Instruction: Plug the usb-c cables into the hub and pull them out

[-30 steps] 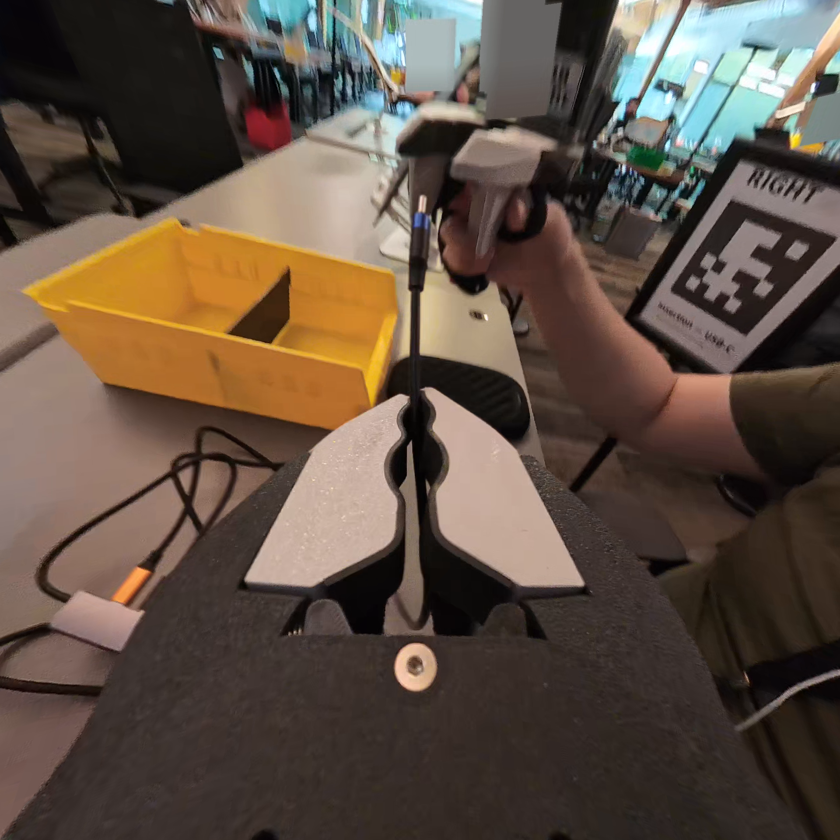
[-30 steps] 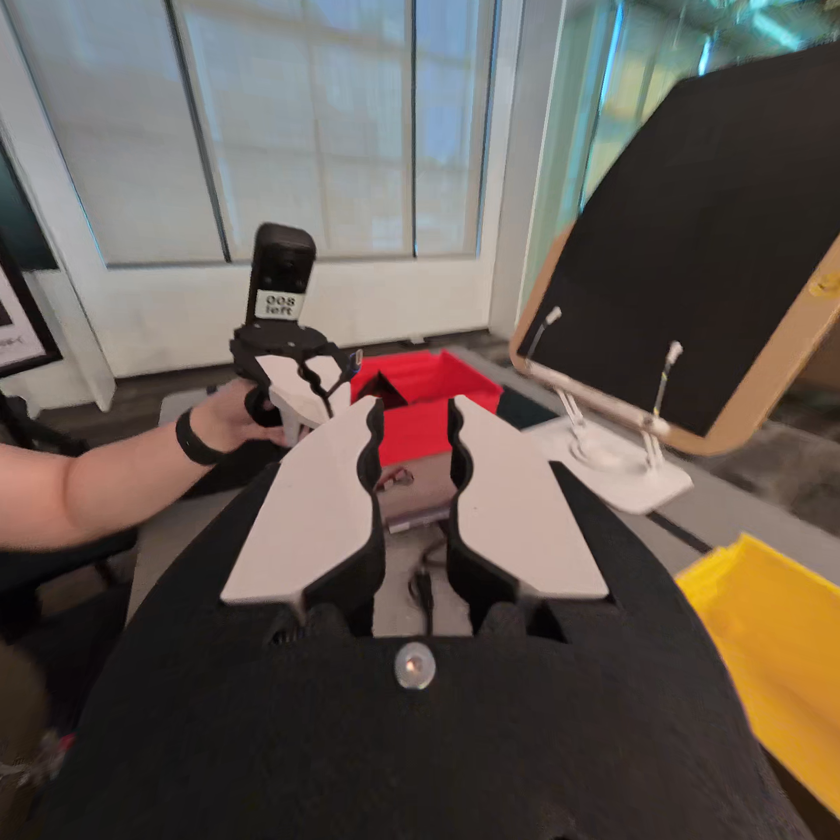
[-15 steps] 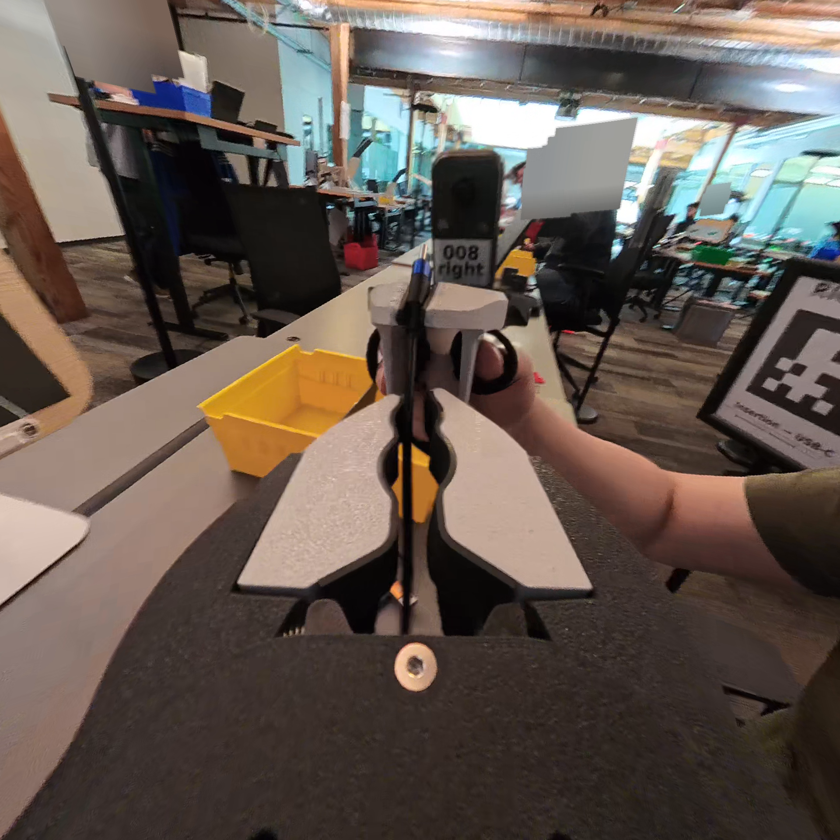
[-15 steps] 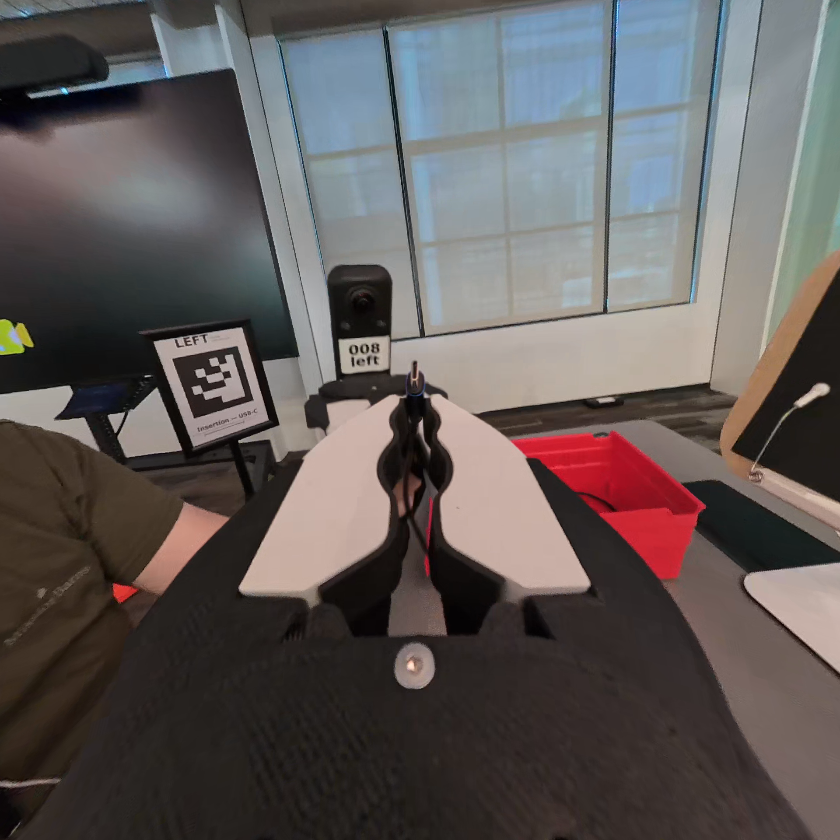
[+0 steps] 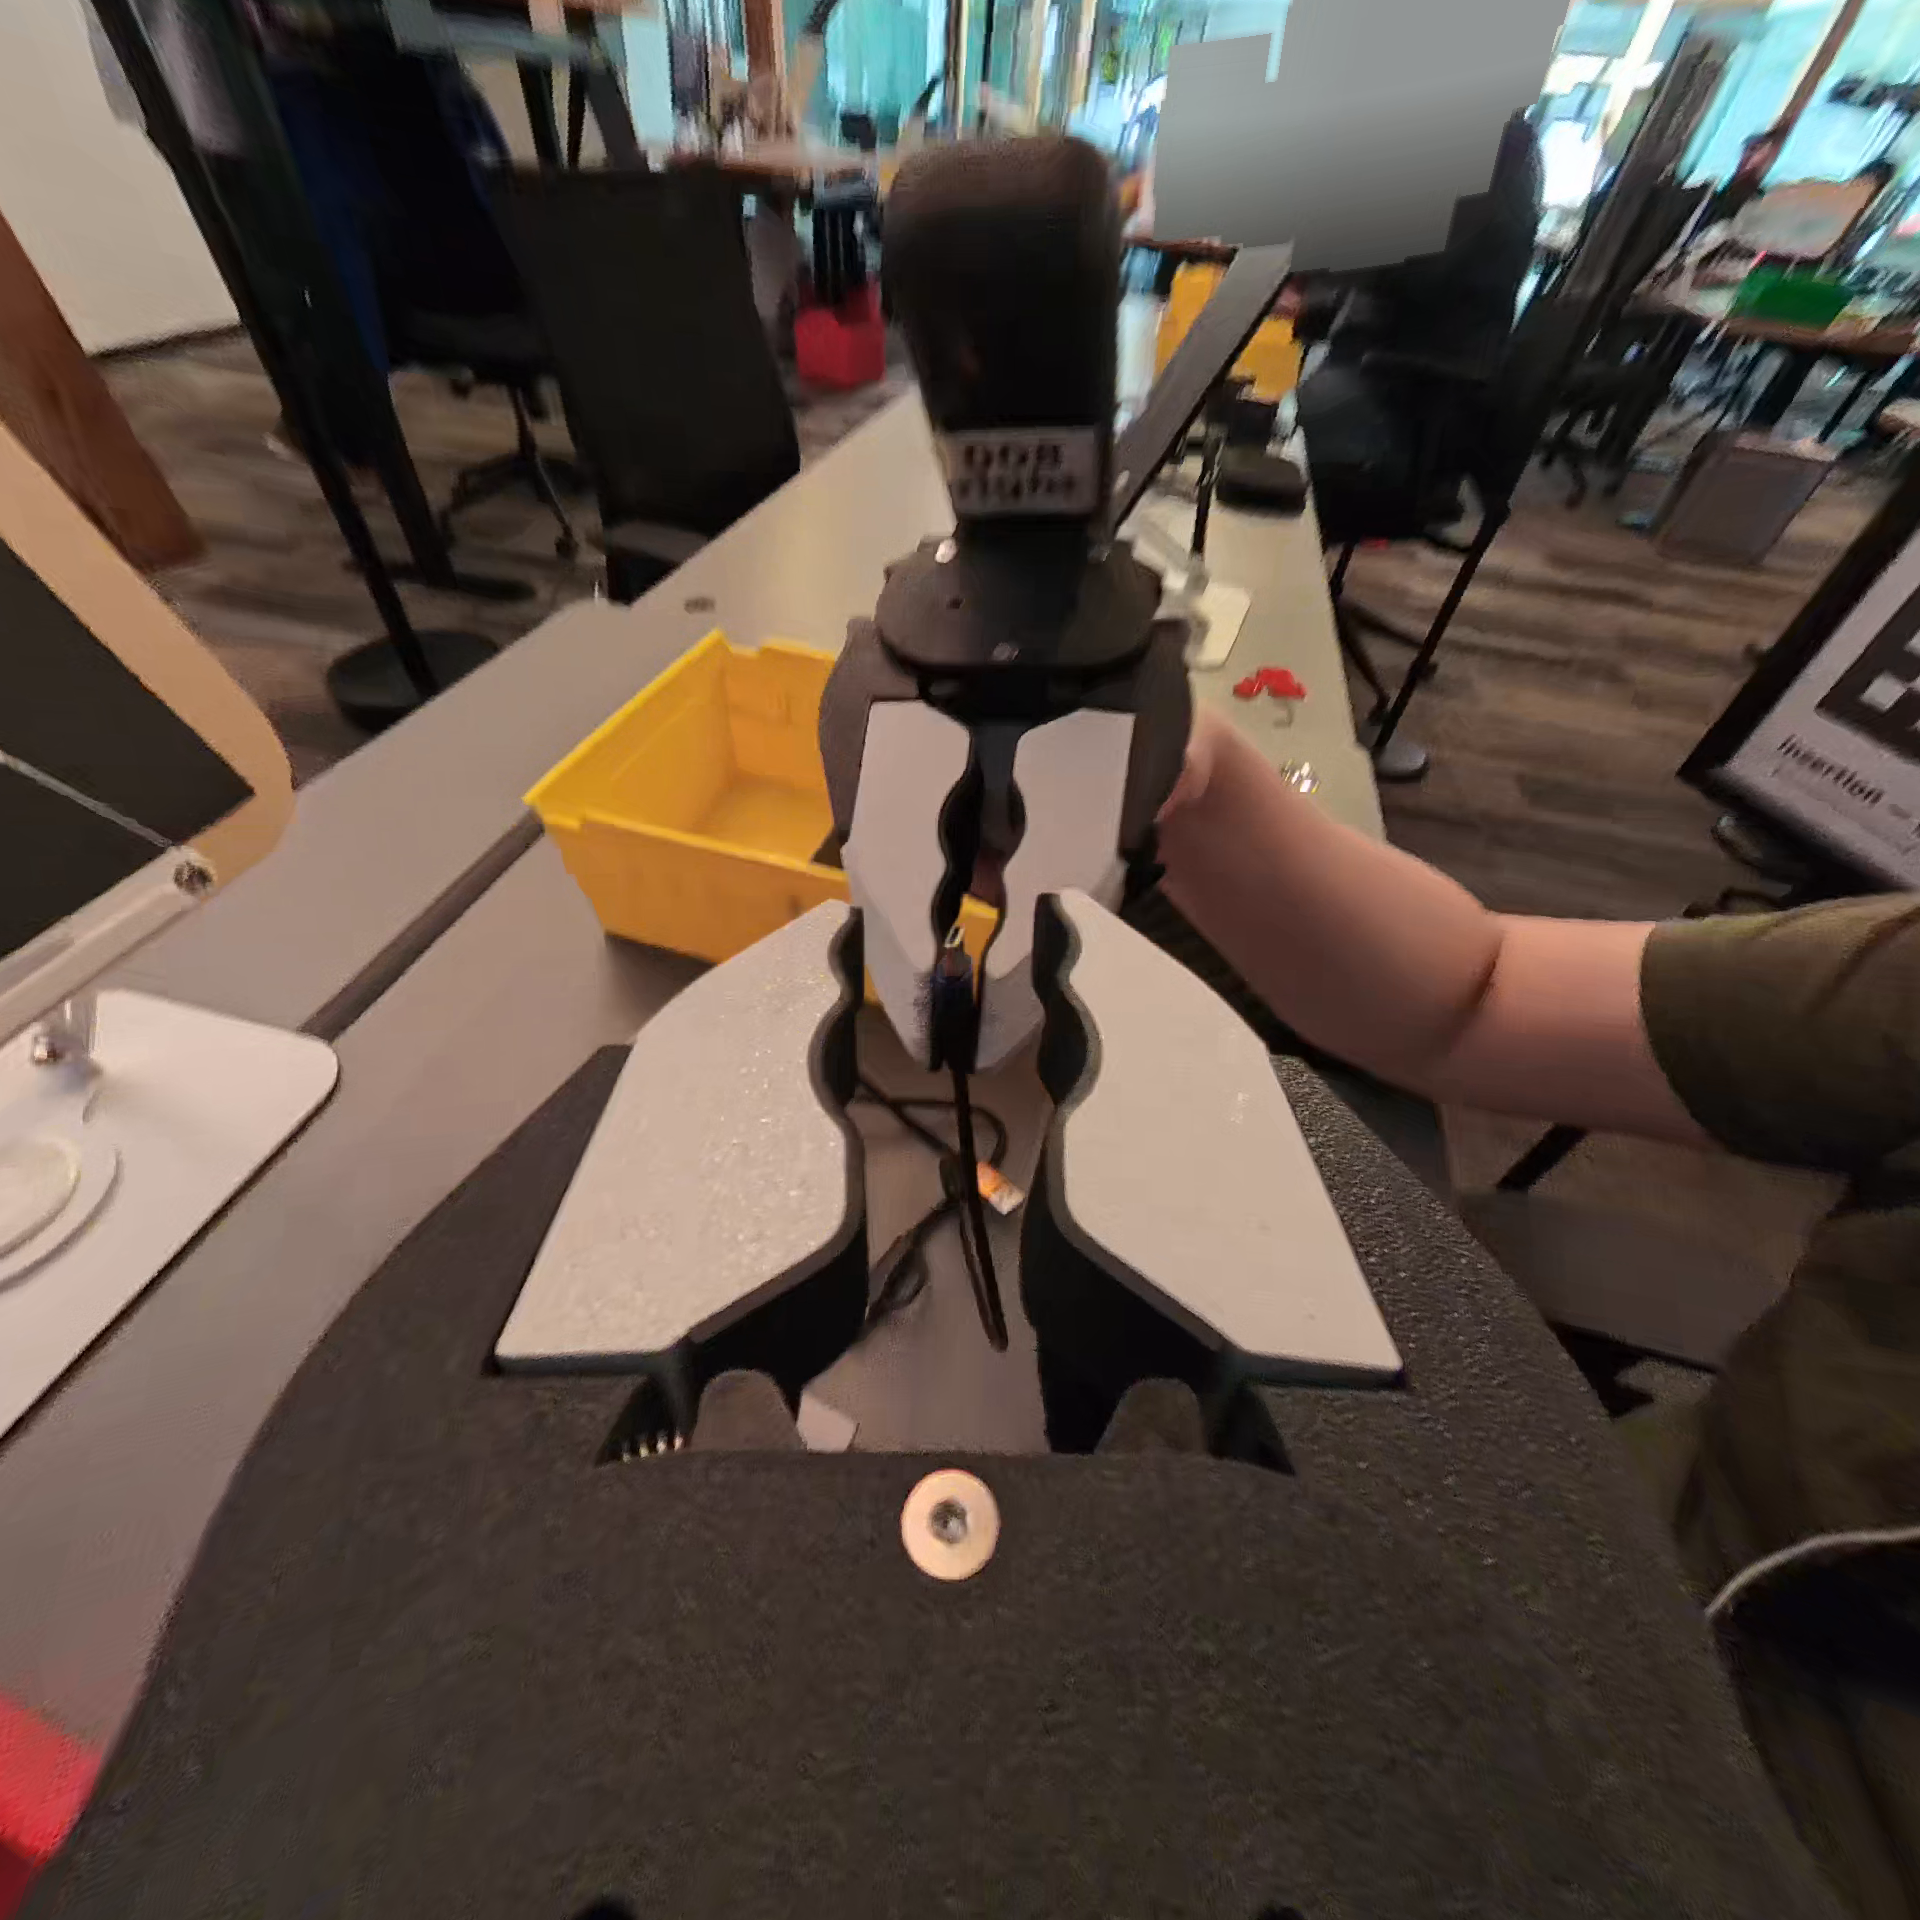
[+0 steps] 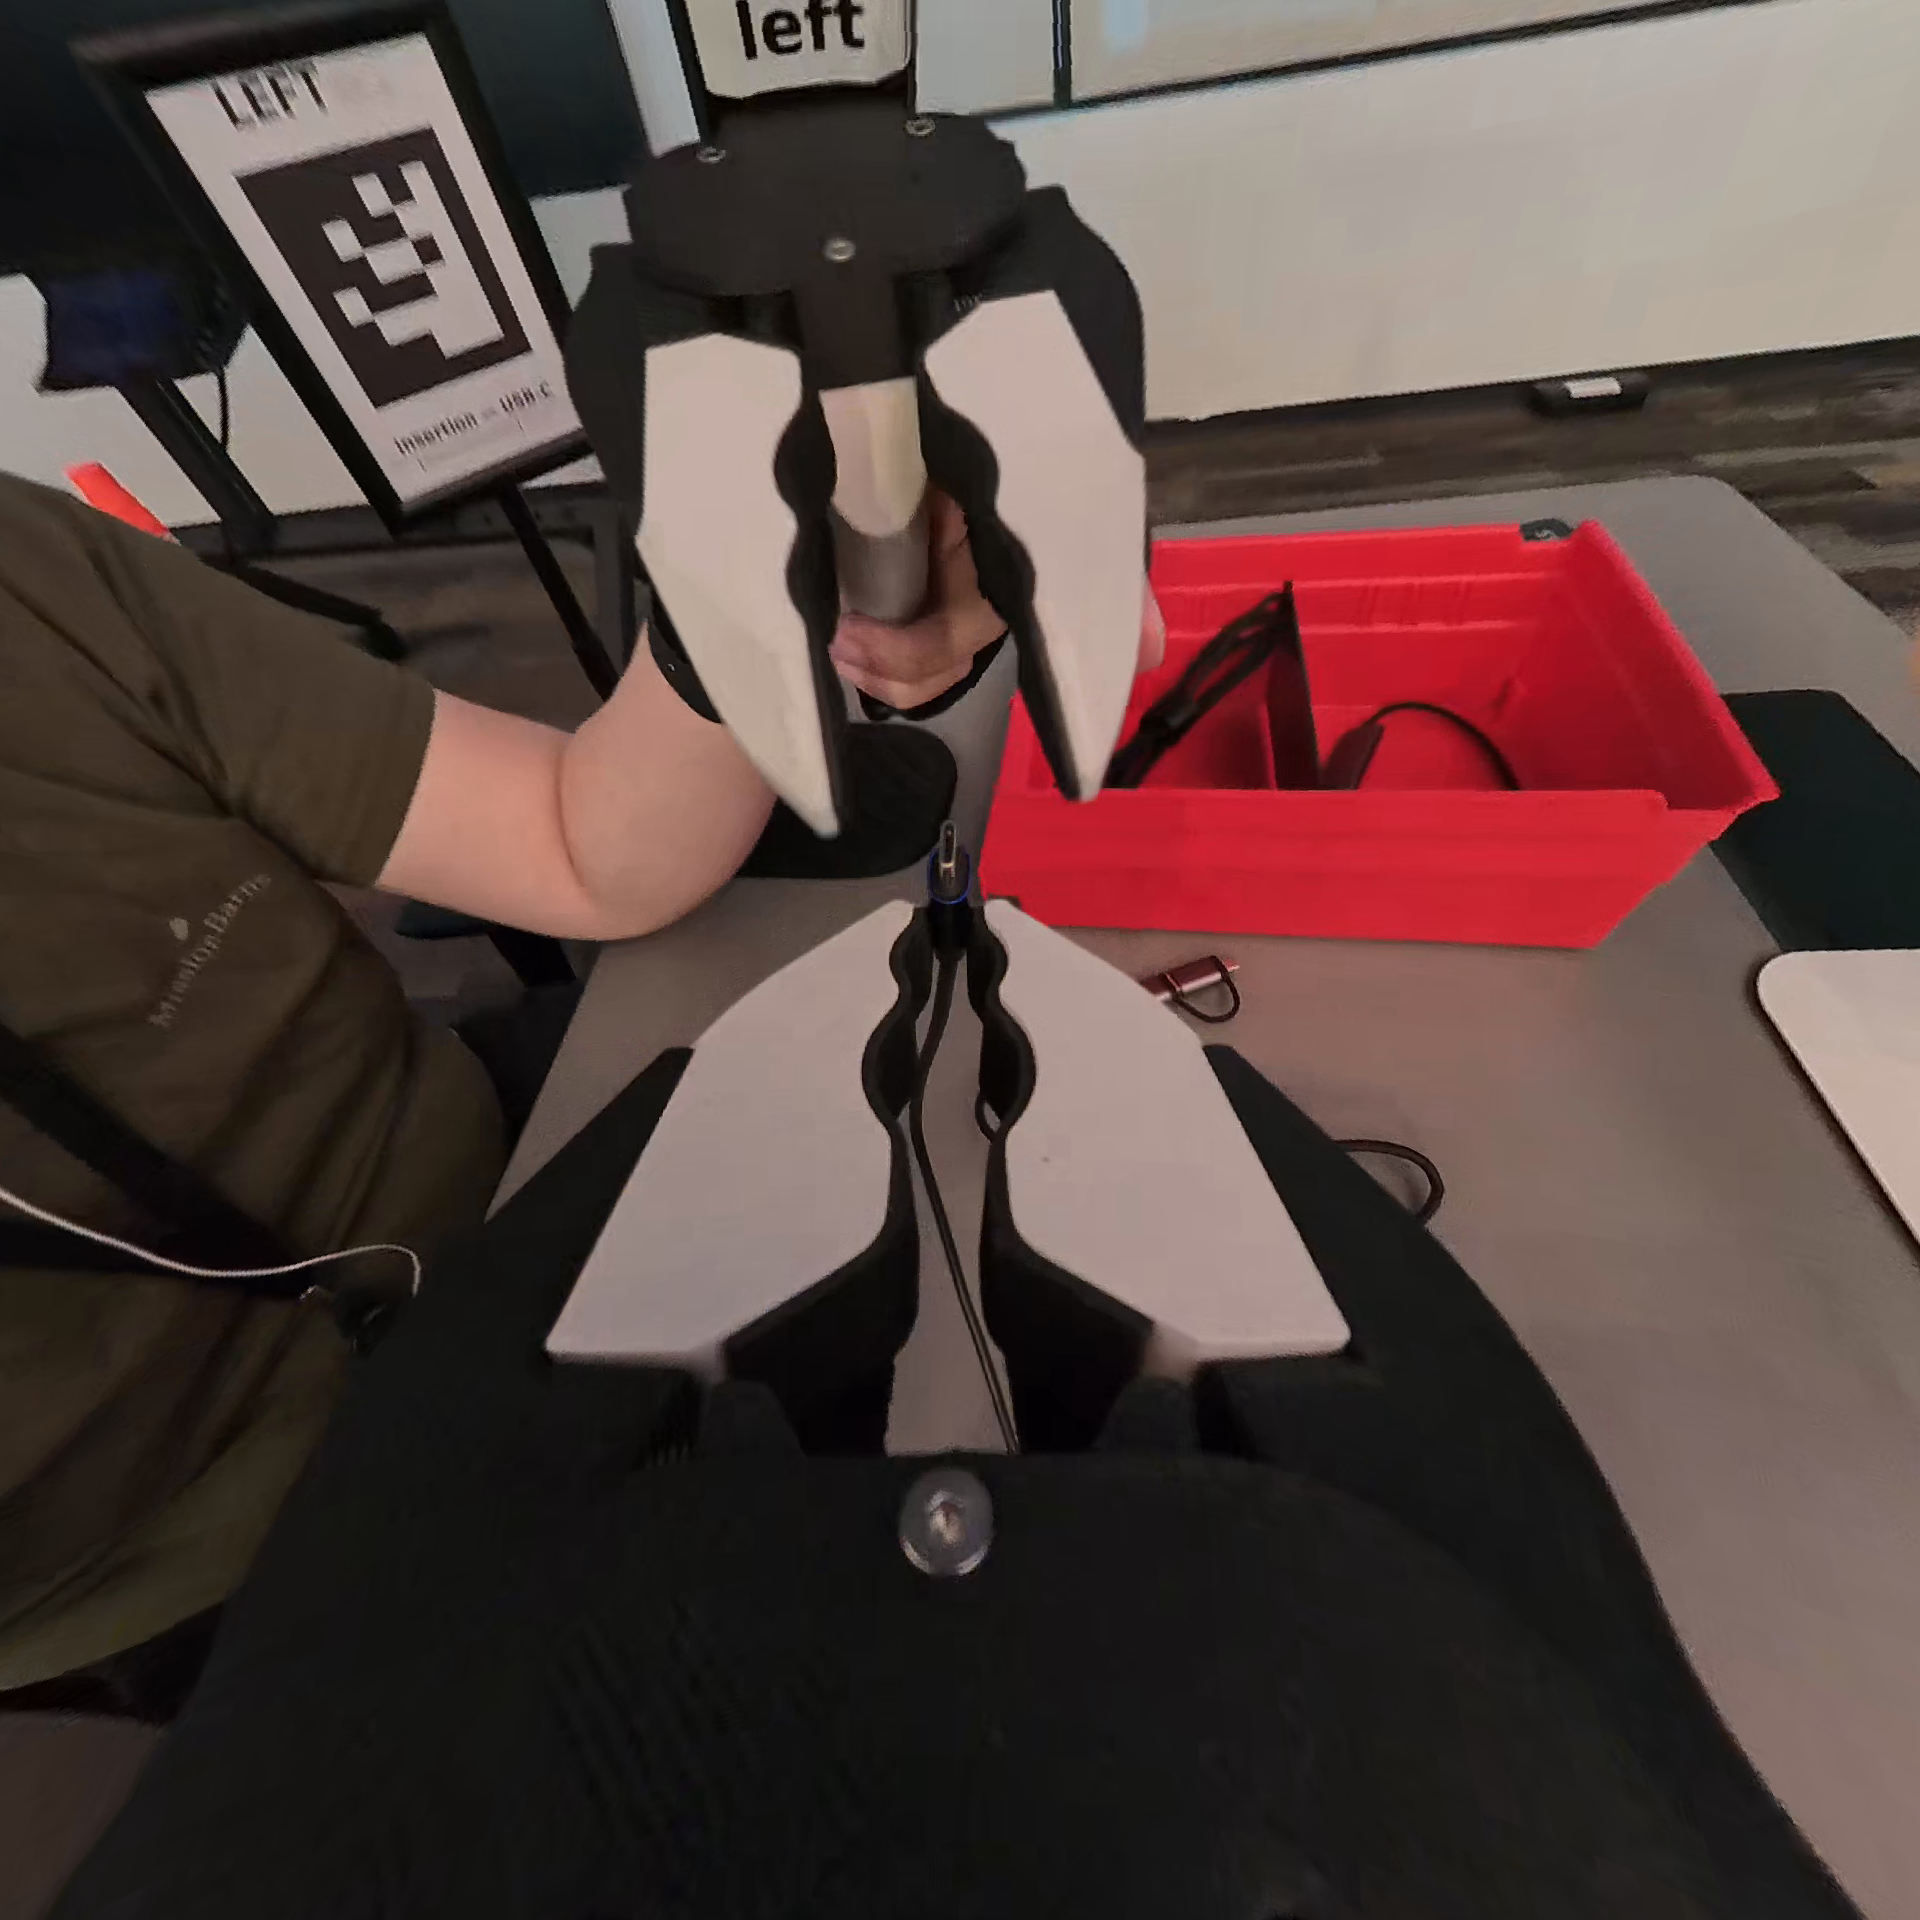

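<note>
Pinching a black cable point(image 6: 948, 1049) just behind its plug point(image 6: 949, 871), the right tongs point(image 6: 948, 914) are closed on it so the metal tip points forward, apparently ready for insertion. The left tongs point(image 5: 948, 997) face them with jaws apart and empty, the plug just beyond their tips. No hub is clearly identifiable; more cable point(image 5: 914, 1122) lies on the grey table point(image 5: 436, 883) below, between a yellow bin point(image 5: 707, 810) and a red bin point(image 6: 1371, 831).
</note>
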### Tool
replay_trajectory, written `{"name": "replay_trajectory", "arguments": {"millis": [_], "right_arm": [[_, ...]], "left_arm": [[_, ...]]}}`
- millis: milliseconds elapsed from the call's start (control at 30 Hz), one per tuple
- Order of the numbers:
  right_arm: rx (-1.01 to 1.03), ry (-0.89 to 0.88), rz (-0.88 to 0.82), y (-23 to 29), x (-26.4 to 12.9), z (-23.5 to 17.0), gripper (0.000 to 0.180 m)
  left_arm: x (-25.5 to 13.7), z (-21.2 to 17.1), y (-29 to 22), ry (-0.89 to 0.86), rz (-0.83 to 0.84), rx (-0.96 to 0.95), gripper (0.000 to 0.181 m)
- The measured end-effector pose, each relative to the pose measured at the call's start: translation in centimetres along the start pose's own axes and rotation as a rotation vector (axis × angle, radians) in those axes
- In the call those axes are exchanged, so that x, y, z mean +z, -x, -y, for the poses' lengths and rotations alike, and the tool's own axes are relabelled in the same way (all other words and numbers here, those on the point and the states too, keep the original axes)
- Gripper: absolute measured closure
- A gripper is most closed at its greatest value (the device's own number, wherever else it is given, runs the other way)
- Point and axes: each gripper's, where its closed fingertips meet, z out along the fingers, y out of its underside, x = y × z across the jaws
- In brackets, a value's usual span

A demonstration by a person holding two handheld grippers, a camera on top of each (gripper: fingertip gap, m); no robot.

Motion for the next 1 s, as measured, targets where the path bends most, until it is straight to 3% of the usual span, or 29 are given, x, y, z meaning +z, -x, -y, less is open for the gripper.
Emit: {"name": "replay_trajectory", "arguments": {"millis": [267,467,567,600,667,700,800,833,900,1000], "right_arm": [[-0.055,0.057,-0.029,-0.7,1.0,-1.2,0.172],[-0.042,-0.177,-0.06,-1.9,1.5,1.1,0.17],[-0.031,-0.204,-0.149,-3.1,2.2,1.3,0.146],[-0.035,-0.21,-0.173,-3.4,2.4,1.3,0.146],[-0.038,-0.236,-0.178,-3.3,2.9,1.5,0.152],[-0.043,-0.246,-0.171,-3.2,3.1,1.6,0.173],[0.056,-0.233,-0.126,-2.9,2.5,1.8,0.175],[0.1,-0.189,-0.092,-2.5,2.1,1.5,0.175],[0.193,-0.098,-0.025,-1.5,1.3,0.8,0.175],[0.317,-0.021,0.156,1.5,0.0,0.5,0.175]], "left_arm": [[1.3,-2.9,0.8,0.129,-0.028,-0.056,0.168],[0.2,-1.5,2.2,0.046,0.035,-0.096,0.179],[-0.7,-0.6,3.2,-0.013,0.086,-0.121,0.179],[-1.1,-0.2,3.5,-0.042,0.104,-0.137,0.179],[-1.8,0.2,4.1,-0.087,0.123,-0.179,0.179],[-2.2,0.5,4.4,-0.11,0.131,-0.202,0.179],[-2.6,1.2,4.2,-0.166,0.075,-0.225,0.179],[-2.7,1.5,3.8,-0.177,0.046,-0.209,0.179],[-3.3,1.8,2.8,-0.177,0.009,-0.116,0.155],[-4.0,0.4,0.6,-0.071,0.0,0.218,0.152]]}}
